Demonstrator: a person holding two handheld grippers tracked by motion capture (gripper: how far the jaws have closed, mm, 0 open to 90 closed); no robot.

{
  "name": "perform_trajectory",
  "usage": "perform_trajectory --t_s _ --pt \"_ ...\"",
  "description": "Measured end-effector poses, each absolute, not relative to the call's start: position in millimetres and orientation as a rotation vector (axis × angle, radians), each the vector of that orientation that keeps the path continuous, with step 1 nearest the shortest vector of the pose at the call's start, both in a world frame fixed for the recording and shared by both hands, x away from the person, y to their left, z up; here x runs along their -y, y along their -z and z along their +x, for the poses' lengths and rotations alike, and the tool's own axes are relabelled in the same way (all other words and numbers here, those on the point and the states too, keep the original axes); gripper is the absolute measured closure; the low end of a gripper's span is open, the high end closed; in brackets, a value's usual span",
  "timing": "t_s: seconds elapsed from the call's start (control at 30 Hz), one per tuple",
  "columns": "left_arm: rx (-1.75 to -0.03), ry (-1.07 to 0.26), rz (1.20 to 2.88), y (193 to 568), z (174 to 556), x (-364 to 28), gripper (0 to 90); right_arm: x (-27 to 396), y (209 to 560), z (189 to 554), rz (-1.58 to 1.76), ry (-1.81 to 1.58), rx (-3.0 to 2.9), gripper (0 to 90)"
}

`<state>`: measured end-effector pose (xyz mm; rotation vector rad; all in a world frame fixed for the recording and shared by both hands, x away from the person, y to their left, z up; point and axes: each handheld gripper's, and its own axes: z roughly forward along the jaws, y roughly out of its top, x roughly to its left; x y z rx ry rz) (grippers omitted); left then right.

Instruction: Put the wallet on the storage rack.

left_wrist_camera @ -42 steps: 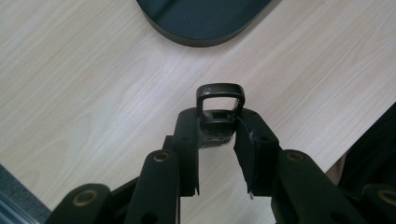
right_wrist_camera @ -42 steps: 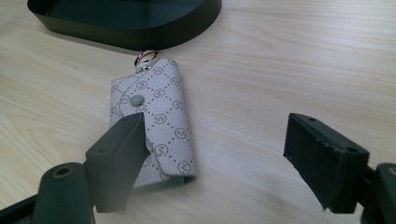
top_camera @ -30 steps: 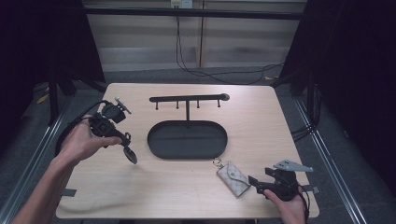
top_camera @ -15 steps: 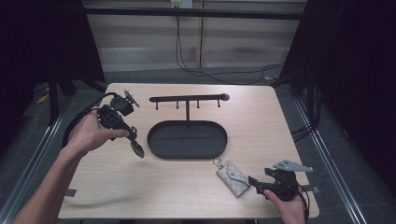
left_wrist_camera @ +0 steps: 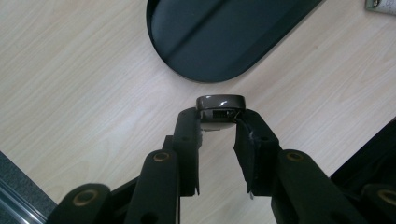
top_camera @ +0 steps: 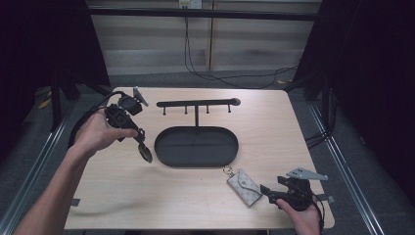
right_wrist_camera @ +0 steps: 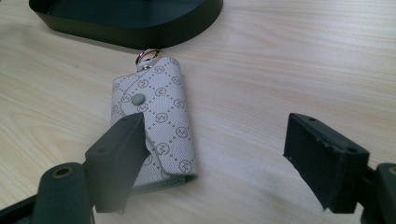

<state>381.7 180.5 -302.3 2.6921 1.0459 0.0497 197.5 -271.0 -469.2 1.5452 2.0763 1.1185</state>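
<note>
Monogram: repeated "M" in small circles on the beige key pouch (right_wrist_camera: pixel 156 126), just below the black tray (right_wrist_camera: pixel 126 18).
Other text: none legible.

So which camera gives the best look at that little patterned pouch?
The right gripper view: the pouch lies close up, with its monogram pattern, green snap and metal ring plain. The high view shows it small, near the tray. The left gripper view catches just a corner at its edge.
</note>
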Motion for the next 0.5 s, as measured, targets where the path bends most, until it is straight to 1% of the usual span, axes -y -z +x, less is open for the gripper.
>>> perform_trajectory --t_s 0.1,0.13,0.3,0.5 --pt "-1.065 -0.075 2.691 298.2 387.2 -173.6 70.6 271.2 469.1 197.4 1.545 -1.119 -2.075 20.6" --pt "-1.073 -0.056 2.701 298.0 390.1 -172.0 70.7 271.3 469.0 197.3 1.546 -1.12 -2.075 20.6" --pt "-1.113 -0.057 2.704 296.8 401.3 -166.2 70.6 271.5 469.0 197.3 1.544 -1.125 -2.08 20.7" --pt "-1.118 -0.057 2.715 294.3 410.3 -154.0 70.6 270.9 469.5 198.1 1.54 -1.128 -2.091 20.6"
